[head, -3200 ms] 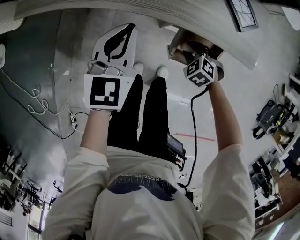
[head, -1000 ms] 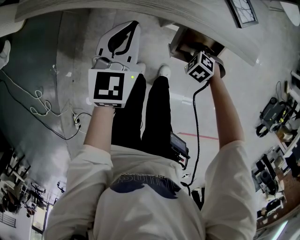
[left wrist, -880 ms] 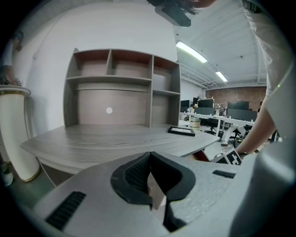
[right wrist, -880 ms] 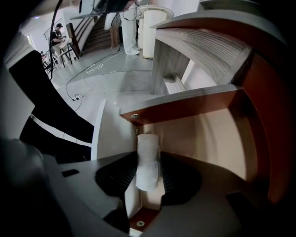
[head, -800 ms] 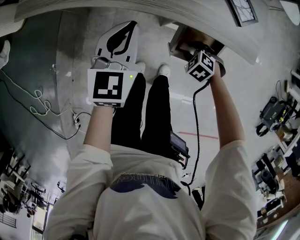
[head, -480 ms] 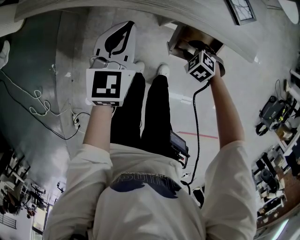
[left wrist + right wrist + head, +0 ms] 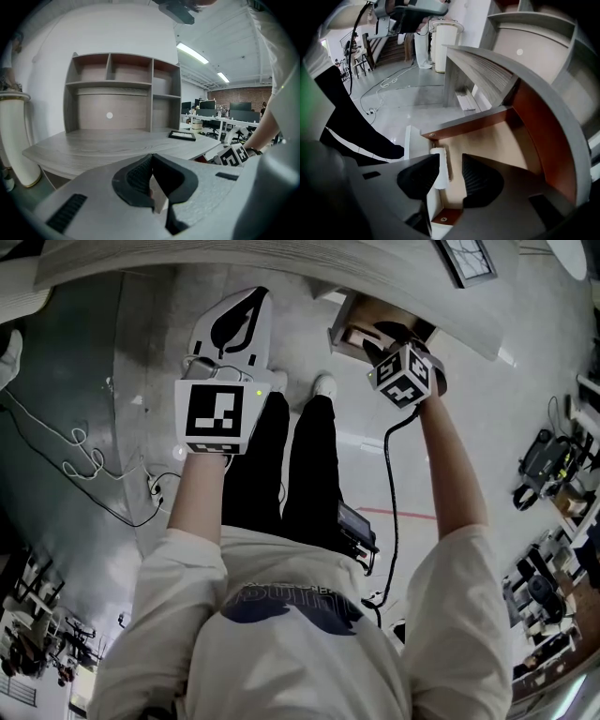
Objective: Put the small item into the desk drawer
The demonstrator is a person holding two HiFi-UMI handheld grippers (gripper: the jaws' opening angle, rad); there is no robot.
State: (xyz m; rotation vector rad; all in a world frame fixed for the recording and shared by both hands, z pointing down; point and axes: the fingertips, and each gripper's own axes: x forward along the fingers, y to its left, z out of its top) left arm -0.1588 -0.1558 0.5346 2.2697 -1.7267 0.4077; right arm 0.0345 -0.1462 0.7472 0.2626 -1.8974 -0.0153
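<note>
The desk drawer [image 7: 360,328] stands pulled open under the curved desk edge. In the right gripper view I look down into it: pale floor [image 7: 497,140], brown side wall [image 7: 466,123]. A small white item [image 7: 439,168] lies at the drawer's front end, against my right gripper's [image 7: 450,159] left pad, with a gap to the other pad; the gripper is open. In the head view its marker cube [image 7: 404,377] hangs over the drawer. My left gripper [image 7: 151,156] is held away from the drawer at chest height, tips pressed together, pointing over the desk top [image 7: 108,145].
A grey hutch with shelves [image 7: 122,84] stands on the desk, and a dark flat frame [image 7: 182,135] lies near its right end. Cables [image 7: 84,456] trail over the floor at left. The person's legs [image 7: 291,456] stand just before the drawer. A white cylinder [image 7: 16,140] stands left of the desk.
Almost nothing has moved. The right gripper stays over the open drawer and the left gripper holds its place; the head view has shifted slightly.
</note>
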